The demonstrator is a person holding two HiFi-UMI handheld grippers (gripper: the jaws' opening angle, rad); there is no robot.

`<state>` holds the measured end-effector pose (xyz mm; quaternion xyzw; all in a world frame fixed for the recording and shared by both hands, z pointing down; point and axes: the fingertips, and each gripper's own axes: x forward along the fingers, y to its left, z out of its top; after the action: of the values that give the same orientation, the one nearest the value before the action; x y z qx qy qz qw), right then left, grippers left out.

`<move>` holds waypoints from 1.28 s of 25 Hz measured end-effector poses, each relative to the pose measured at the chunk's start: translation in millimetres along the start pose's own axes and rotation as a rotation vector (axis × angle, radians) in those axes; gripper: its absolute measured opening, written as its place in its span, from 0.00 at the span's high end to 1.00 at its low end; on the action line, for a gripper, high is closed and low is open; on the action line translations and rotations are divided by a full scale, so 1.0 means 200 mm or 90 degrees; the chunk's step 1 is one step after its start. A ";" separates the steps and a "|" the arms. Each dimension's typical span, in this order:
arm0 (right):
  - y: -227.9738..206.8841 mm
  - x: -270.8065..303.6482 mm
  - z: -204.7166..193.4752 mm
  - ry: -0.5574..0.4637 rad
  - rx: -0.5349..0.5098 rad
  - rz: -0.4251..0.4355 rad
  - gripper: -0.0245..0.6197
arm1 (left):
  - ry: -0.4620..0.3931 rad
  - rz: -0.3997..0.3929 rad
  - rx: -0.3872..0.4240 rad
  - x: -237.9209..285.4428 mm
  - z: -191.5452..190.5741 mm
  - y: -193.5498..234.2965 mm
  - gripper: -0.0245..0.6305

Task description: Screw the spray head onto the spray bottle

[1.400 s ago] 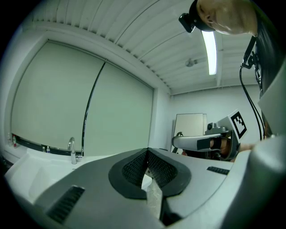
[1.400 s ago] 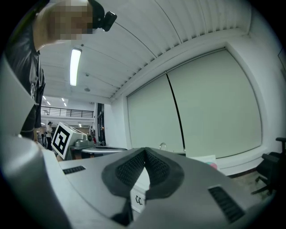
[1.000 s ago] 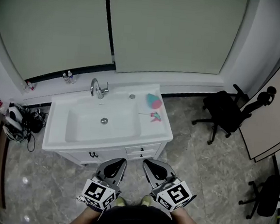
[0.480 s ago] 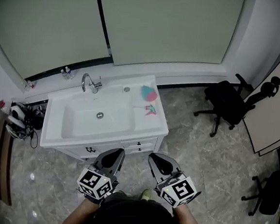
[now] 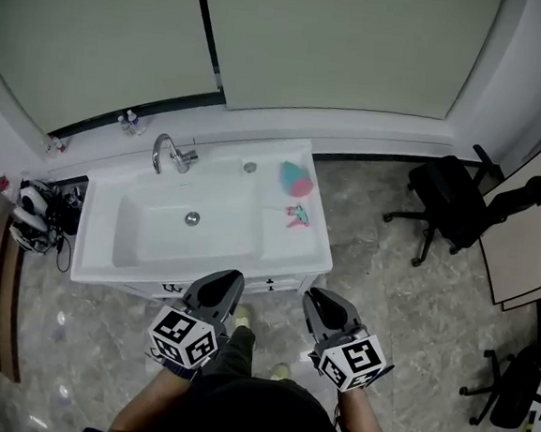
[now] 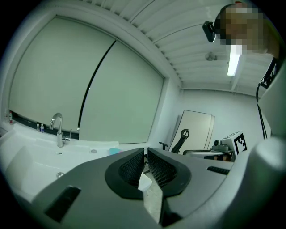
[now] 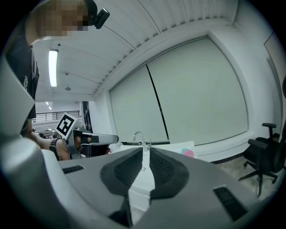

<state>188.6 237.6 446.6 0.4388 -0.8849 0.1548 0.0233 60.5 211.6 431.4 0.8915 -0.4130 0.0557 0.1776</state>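
1. Left tool (image 5: 230, 278): I read its jaws as together, with nothing between them. It sits just short of the bench's front edge, over the floor.
2. Right tool (image 5: 314, 297): its jaws are all but together, leaving only a thin slit with nothing in it. It is beside the left tool, off the bench's front right corner.
3. Bench (image 5: 291, 248): a white sink unit with the basin at the centre and a bare ledge along its right edge.
4. Spray head (image 5: 300, 217): pink and teal, lying on that ledge near the right edge, about midway back. Neither tool touches it.
5. Spray bottle (image 5: 296, 178): teal with pink, at the rear right corner, just behind the spray head and apart from it. I cannot tell whether it is upright or lying.
6. Faucet (image 5: 169, 153): at the rear edge, left of centre.
7. Office chair (image 5: 449, 200): on the floor, well to the right of the bench.
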 end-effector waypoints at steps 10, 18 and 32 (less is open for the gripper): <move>-0.40 0.82 -0.12 0.118 -0.006 -0.095 0.86 | 0.090 -0.073 -0.083 0.75 0.06 0.77 0.84; -0.75 1.12 -0.38 0.232 -0.009 -0.158 0.85 | 0.258 -0.076 -0.291 1.53 -0.21 1.08 0.68; -1.28 1.37 -0.71 0.333 0.001 -0.079 0.85 | 0.404 0.111 -0.462 2.30 -0.58 1.23 0.44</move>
<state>207.9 -76.4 695.0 0.4374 -0.8199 0.2620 0.2603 179.7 -222.1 719.4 0.6731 -0.4046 0.1917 0.5887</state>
